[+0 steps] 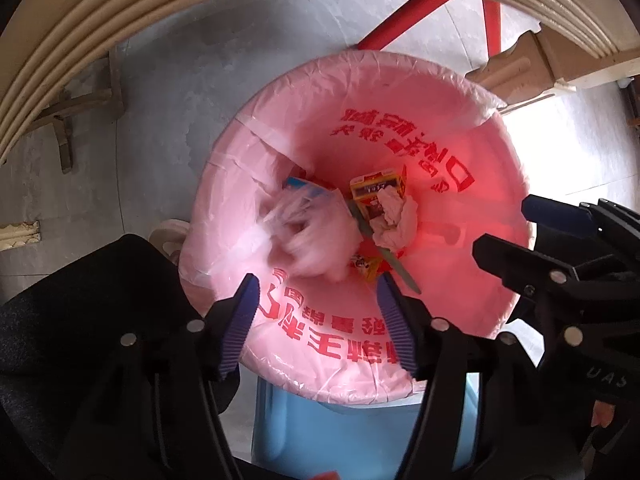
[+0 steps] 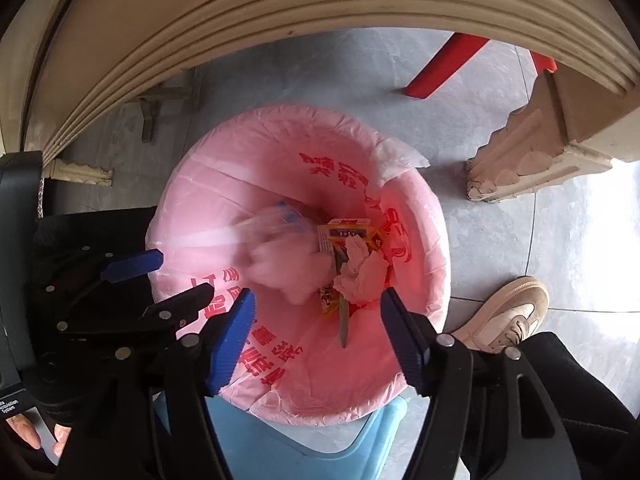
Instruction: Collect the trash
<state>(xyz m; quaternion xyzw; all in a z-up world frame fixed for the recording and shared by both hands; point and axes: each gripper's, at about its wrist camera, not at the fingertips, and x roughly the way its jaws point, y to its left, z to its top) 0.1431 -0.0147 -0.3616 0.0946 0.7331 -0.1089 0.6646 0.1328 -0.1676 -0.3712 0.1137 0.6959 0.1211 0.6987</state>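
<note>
A pink-lined trash bin (image 1: 472, 140) is seen from above through both wrist cameras, its liner printed with red characters. The left hand-held gripper (image 1: 318, 316) is held over the near rim with its blue-padded fingers spread apart and nothing between them; the right hand-held gripper (image 2: 316, 340) is likewise held apart and empty over the same rim. Inside the bin, a blurred clear plastic bag (image 1: 296, 232) is caught beside a yellow carton (image 1: 374, 190), a crumpled tissue (image 1: 394, 216) and a grey-green stick (image 1: 394, 264). The bin is flanked by a light blue stool (image 1: 344, 432) on the grey tiled floor (image 2: 560, 240). A beige sneaker (image 2: 508, 316) is seen near the bin's right side.
</note>
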